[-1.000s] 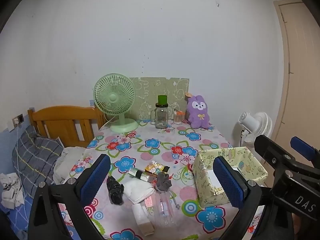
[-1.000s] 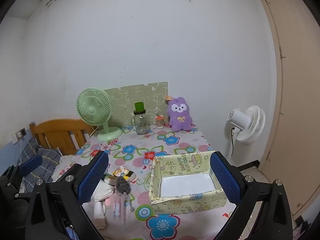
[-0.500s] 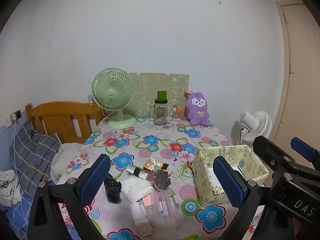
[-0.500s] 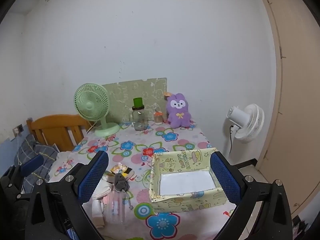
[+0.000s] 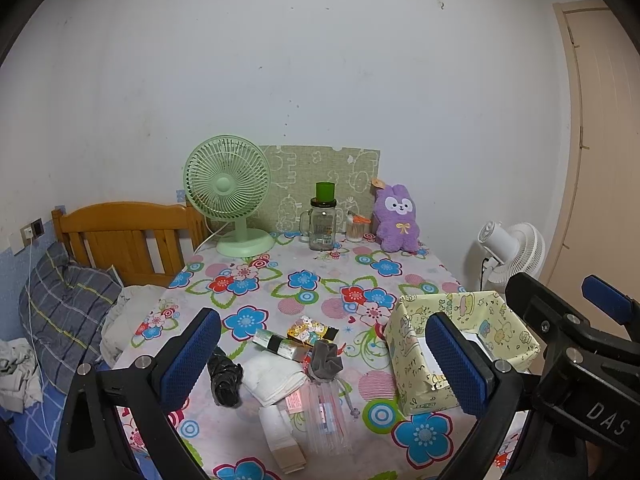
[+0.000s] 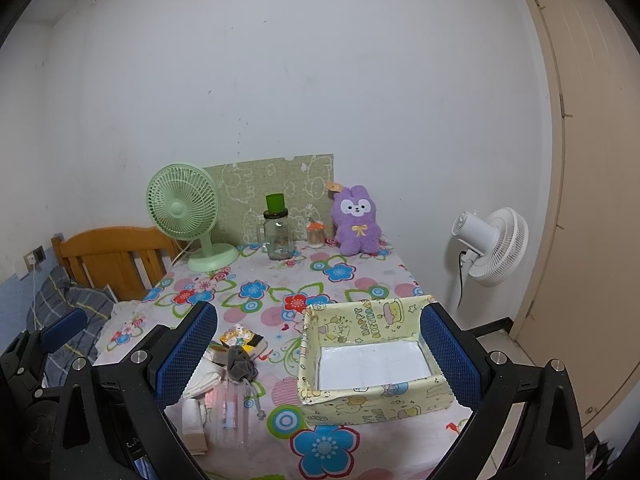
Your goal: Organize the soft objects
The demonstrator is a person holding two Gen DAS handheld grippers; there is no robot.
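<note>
A table (image 5: 320,280) under a flowered cloth stands against a white wall (image 5: 320,60). Along its far edge are a green fan (image 5: 228,196), a green patterned board (image 5: 320,184) leaning on the wall, a glass jar (image 5: 322,224) with a green cup on its lid, a small container (image 5: 355,230) and a purple plush rabbit (image 5: 396,218). A wooden headboard (image 5: 124,236) and a striped pillow (image 5: 64,304) lie left of the table; a white fan (image 6: 492,246) stands to the right on the floor, near a beige door (image 6: 592,160).

Near the front edge sits a loose cluster of small things: a black bundle (image 5: 225,376), a white cloth (image 5: 272,376), a grey scrunchie (image 5: 327,362), a clear pouch (image 5: 326,416), a roll of gauze (image 5: 280,436), a dark tube (image 5: 276,343) and a cartoon-print packet (image 5: 312,330). Just right of them stands an open yellow box (image 6: 372,394), its white floor bare.

The left gripper (image 5: 320,364) hangs above the cluster, blue pads spread wide, holding nothing. The right gripper (image 6: 320,356) hangs over the table's front right, its fingers equally wide apart and empty, the box framed between them. In the left wrist view the right gripper shows at the right edge, beside the box.
</note>
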